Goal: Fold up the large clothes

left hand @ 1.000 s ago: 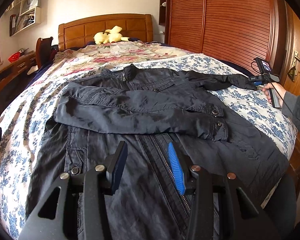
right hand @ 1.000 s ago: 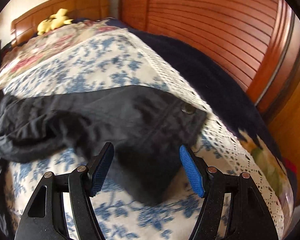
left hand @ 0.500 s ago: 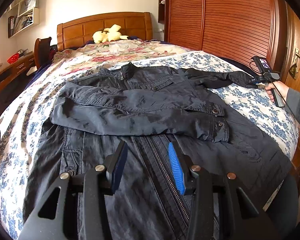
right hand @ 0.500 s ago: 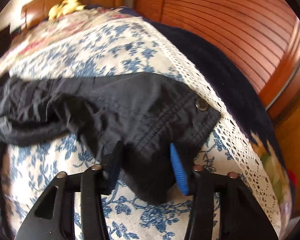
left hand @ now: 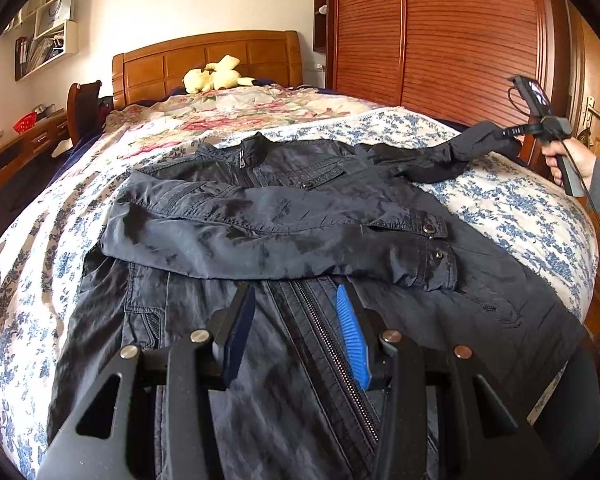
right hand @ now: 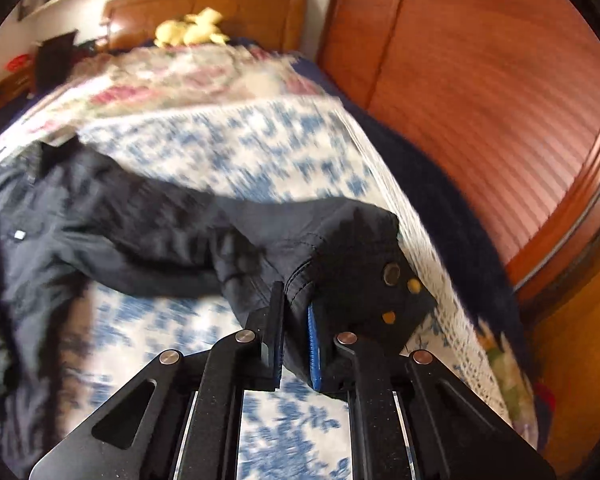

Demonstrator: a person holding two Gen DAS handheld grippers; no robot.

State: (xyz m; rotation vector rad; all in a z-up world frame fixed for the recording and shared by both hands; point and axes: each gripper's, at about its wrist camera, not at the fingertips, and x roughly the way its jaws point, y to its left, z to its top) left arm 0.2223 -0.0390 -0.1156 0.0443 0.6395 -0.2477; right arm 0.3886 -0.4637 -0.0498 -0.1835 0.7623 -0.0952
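Note:
A dark grey jacket (left hand: 284, 216) lies face up on the bed, zipped, with one sleeve (left hand: 260, 240) folded across its chest. My left gripper (left hand: 296, 296) hovers open over the lower front by the zipper, with nothing between its fingers. The other sleeve (left hand: 452, 152) stretches to the right and is lifted off the bedspread. My right gripper (right hand: 294, 296) is shut on its cuff (right hand: 360, 248), the snap buttons just right of the blue pad. In the left wrist view, that gripper (left hand: 516, 132) is held by a hand at the bed's right edge.
The bed (left hand: 520, 208) has a blue-flowered spread and a wooden headboard with a yellow plush toy (left hand: 216, 76). A wooden wardrobe (left hand: 460, 32) stands close along the right side. A chair (left hand: 82, 104) and a desk (left hand: 16, 148) are at the left.
The right gripper closed on the sleeve cuff and lifted it up and away from the bed. The sleeve now hangs taut off the spread. The left gripper kept still.

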